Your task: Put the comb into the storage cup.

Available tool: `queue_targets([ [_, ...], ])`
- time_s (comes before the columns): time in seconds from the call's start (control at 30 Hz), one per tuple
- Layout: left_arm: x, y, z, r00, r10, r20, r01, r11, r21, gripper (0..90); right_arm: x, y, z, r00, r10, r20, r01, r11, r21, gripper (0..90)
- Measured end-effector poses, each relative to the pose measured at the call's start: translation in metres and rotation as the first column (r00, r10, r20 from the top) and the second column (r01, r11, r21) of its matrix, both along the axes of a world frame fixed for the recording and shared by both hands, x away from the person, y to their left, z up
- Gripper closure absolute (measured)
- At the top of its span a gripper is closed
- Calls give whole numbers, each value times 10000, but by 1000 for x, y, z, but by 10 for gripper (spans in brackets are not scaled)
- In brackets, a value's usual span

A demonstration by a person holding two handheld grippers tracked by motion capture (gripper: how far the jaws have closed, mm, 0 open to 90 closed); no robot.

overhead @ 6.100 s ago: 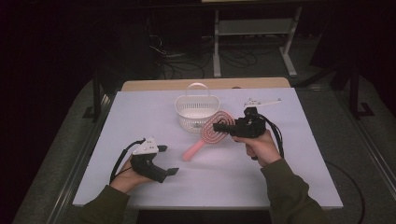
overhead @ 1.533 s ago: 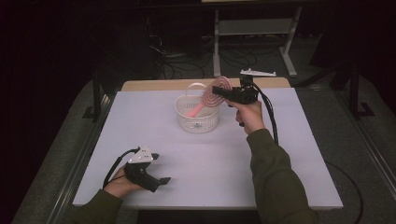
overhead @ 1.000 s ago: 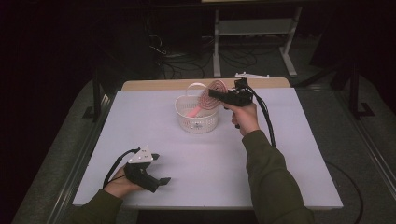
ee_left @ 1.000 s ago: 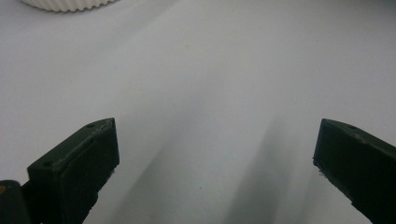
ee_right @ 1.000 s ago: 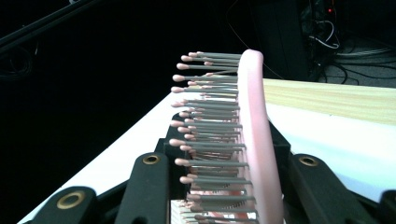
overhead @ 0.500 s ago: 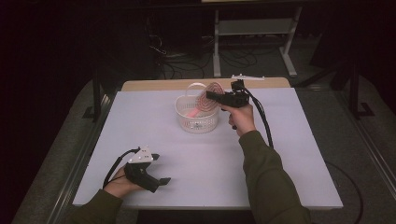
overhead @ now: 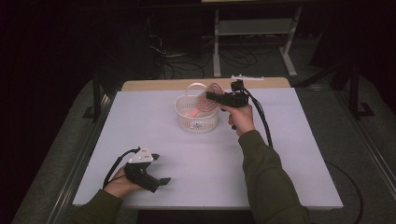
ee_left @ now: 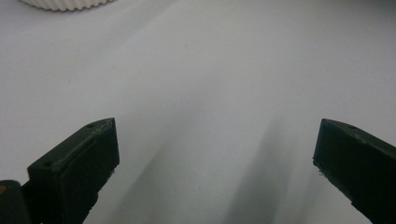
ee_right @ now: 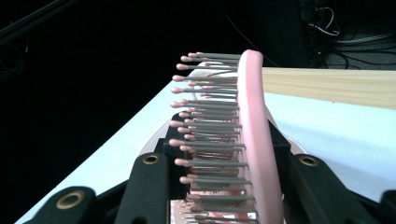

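A pink hairbrush [overhead: 211, 94] with grey bristles hangs tilted over the white ribbed basket [overhead: 198, 123], its handle end pointing down into the basket. My right gripper [overhead: 210, 96] is shut on the brush's head above the basket's right rim. In the right gripper view the brush [ee_right: 254, 130] stands on edge between the black jaws of that gripper [ee_right: 224, 172]. My left gripper [overhead: 161, 169] rests at the table's front left, open, with nothing between its jaws. The left gripper view has that gripper [ee_left: 215, 158] over bare white table and the basket's [ee_left: 65, 3] base at the top.
The white table [overhead: 140, 121] ends at a wooden strip [overhead: 159, 85] behind the basket, where a small white object [overhead: 247, 78] lies. Beyond it are a dark floor with cables [overhead: 177, 60] and a metal stand [overhead: 254, 28].
Six seconds ago the brush was low beside the basket in the right gripper; it has been carried up over the basket. In the last second the right hand edged slightly left. The left hand kept still.
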State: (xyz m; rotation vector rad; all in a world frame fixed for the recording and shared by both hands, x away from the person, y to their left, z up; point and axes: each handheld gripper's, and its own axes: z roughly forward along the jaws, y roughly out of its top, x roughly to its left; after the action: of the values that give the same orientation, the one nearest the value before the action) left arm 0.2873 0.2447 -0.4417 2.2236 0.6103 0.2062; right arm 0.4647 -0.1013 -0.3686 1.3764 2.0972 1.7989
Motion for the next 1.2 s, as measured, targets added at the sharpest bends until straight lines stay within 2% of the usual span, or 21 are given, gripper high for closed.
queue_targets([
  [0.53,0,-1,-1,10000,-16,-28,16,10000,1,3,4,-8,-8,9996,-197,-192,196,9998,-45,609],
  [0.73,0,0,0,10000,-34,-16,34,10000,20,3,3,-6,-7,9996,-294,45,296,9985,-455,575],
  [0.83,0,-1,-1,10000,-17,-27,17,10000,4,3,3,-7,-7,9986,-531,72,535,9962,-690,539],
  [0.97,0,-1,-1,10000,-19,-29,19,10000,14,3,2,-8,-7,9980,-609,147,619,9946,-837,513],
  [1.2,0,-1,-1,10000,-10,-31,10,10000,20,3,-1,-10,-7,9955,-870,381,913,9872,-1308,431],
])
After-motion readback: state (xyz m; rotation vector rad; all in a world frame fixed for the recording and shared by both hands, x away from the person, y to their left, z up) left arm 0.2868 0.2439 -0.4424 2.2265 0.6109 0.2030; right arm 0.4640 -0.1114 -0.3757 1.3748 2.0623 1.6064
